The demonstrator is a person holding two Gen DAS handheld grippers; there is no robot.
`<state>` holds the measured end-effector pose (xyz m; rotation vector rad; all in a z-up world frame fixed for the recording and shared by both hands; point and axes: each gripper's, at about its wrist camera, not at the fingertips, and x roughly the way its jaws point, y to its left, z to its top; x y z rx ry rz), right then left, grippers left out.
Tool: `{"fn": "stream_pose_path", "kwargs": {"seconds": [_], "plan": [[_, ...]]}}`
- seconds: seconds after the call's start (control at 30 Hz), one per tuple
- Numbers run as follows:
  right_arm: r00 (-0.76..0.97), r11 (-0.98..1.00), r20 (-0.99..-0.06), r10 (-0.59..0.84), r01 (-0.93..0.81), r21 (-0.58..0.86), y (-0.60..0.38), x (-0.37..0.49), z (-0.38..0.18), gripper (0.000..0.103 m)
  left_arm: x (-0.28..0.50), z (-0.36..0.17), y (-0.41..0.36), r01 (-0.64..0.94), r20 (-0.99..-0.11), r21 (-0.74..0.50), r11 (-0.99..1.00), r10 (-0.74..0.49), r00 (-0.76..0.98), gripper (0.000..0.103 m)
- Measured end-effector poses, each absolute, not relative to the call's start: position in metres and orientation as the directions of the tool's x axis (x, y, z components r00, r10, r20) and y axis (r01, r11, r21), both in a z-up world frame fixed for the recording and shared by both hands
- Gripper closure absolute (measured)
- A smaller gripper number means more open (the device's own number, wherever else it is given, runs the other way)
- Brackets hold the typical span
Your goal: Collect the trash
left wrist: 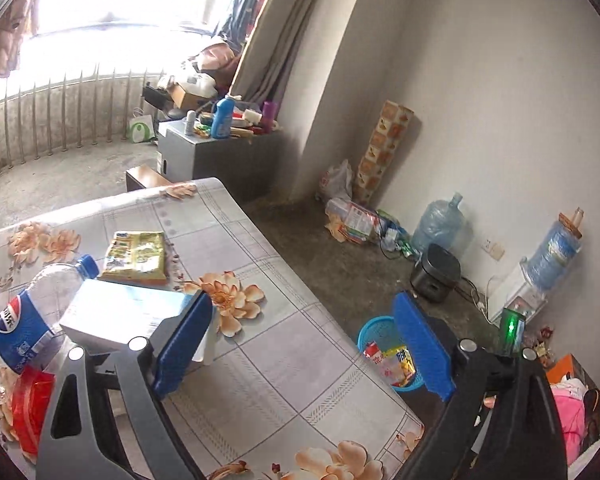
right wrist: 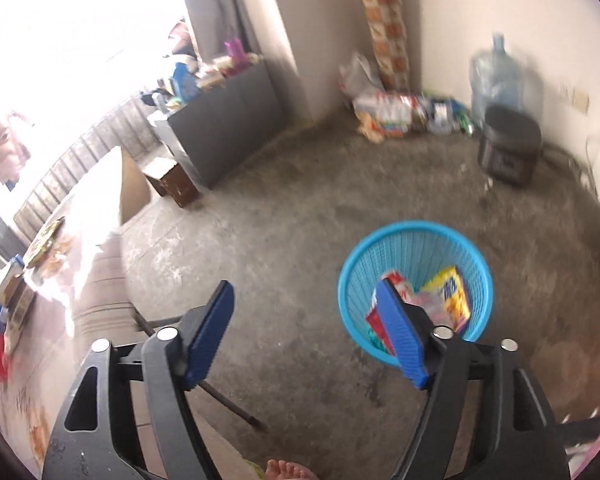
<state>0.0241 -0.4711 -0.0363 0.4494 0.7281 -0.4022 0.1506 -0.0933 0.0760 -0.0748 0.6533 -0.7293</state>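
Note:
My left gripper (left wrist: 303,344) is open and empty above the table's right part. On the flowered table (left wrist: 268,360) lie a white box (left wrist: 116,314), a Pepsi bottle (left wrist: 32,316) on its side, a yellow-green snack packet (left wrist: 136,258) and a red wrapper (left wrist: 30,408). The white box touches my left finger pad (left wrist: 182,350). My right gripper (right wrist: 305,334) is open and empty above the floor, just left of the blue trash basket (right wrist: 415,240). The basket holds several wrappers (right wrist: 451,294). It also shows in the left wrist view (left wrist: 373,328), on the floor beside the table.
A black rice cooker (right wrist: 507,148), a large water jug (right wrist: 495,76) and a heap of bags (right wrist: 391,110) stand along the far wall. A grey cabinet (right wrist: 228,120) with clutter is at the back left. A bare foot (right wrist: 286,470) shows at the bottom edge.

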Motion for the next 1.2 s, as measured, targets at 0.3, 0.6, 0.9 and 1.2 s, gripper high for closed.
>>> {"fn": "stream_pose_path", "kwargs": {"seconds": [0.3,0.6,0.9,1.2], "plan": [[0.787,0.91,-0.576,-0.219,0.378,0.171,-0.414,0.029,0.031,0.008,0.139,0.089,-0.035,0.525,-0.456,-0.285,0.802,-0.596,0.662,0.008],[0.839,0.946,-0.543,-0.026,0.196,0.257,-0.384,0.058,0.061,0.008,0.141,0.09,0.053,0.365,-0.427,-0.304,0.88,-0.469,0.773,0.008],[0.76,0.919,-0.585,0.281,-0.039,0.391,-0.326,0.158,0.071,0.013,0.169,0.069,0.138,0.194,-0.47,-0.32,0.927,-0.333,0.817,0.008],[0.582,0.901,-0.707,0.401,-0.11,0.42,-0.252,0.292,0.058,0.03,0.229,0.037,0.186,0.112,-0.531,-0.404,0.908,-0.332,0.78,0.027]]}}
